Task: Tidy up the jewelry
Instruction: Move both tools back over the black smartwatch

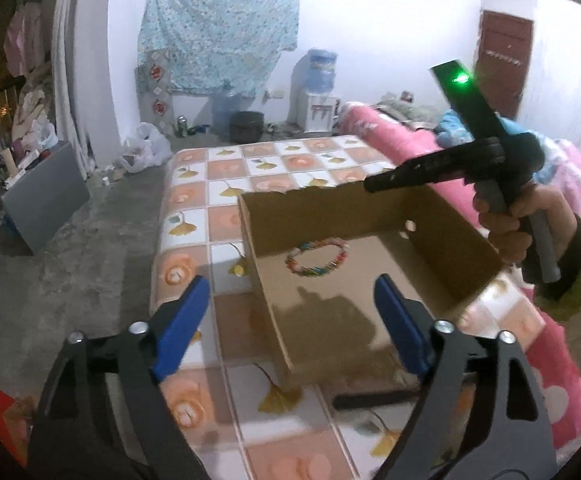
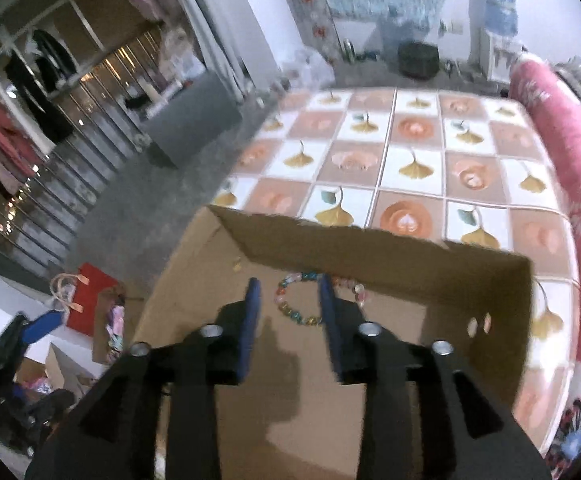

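Patterned floral tiles cover the table [image 2: 410, 152] on which an open cardboard box [image 1: 330, 208] rests. Above it, the left gripper [image 1: 290, 320] is held wide open and empty, while the right gripper [image 2: 288, 312] is parted partway, nothing between its blue pads, just above a beaded bracelet [image 1: 317, 258] lying flat on the box floor near the far wall. The bracelet is judged light, limp and liable to slide, so it is best pinched across one side of its loop.
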Available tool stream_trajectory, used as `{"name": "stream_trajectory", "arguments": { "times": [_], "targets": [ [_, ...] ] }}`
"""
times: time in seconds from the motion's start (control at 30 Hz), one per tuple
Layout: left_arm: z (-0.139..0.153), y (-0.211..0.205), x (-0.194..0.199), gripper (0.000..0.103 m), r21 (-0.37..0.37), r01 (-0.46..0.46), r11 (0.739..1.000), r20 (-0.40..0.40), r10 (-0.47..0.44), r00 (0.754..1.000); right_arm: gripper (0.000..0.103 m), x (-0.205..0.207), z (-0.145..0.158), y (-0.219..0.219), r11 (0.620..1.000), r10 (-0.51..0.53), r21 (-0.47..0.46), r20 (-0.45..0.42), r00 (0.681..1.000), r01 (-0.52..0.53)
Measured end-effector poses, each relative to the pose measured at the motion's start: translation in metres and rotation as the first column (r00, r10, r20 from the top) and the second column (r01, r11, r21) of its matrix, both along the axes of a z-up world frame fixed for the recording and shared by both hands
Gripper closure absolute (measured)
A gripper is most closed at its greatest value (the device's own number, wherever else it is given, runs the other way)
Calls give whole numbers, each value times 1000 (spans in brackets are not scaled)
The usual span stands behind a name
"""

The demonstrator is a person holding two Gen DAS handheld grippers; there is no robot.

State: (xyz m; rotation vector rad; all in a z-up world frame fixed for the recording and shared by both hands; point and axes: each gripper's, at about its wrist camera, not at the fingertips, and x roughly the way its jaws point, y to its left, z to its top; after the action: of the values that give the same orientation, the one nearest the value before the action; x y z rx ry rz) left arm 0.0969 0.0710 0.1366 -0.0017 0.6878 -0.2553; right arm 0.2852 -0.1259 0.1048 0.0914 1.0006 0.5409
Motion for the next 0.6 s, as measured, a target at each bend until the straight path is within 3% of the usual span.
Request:
{"name": "stream_trajectory", "arguments": {
  "times": [0.07, 0.17, 0.33, 0.47, 0.6],
  "targets": [
    [-4, -1, -17, 16, -19, 24, 1000, 1, -24, 1000, 48, -31, 14, -16, 1000, -15, 22, 61, 998, 14],
    [-24, -8, -41, 13, -52, 58, 997, -36, -60, 998, 38, -87, 24, -41, 999, -43, 27, 162, 986, 39],
    [-78, -27, -46, 13, -46, 50, 998, -170, -57, 984, 25, -157, -2, -74, 992, -123, 28, 166, 978, 120],
    [-129, -48, -35, 13, 68, 41, 997, -277, -21, 961, 23, -189, -36, -87, 957, -255, -101, 153, 955, 272],
    [-152, -60, -29, 13, 163, 77, 984, -299, -25, 954, 11, -211, -58, -98, 918, -346, -155, 138, 928, 365]
  ]
}}
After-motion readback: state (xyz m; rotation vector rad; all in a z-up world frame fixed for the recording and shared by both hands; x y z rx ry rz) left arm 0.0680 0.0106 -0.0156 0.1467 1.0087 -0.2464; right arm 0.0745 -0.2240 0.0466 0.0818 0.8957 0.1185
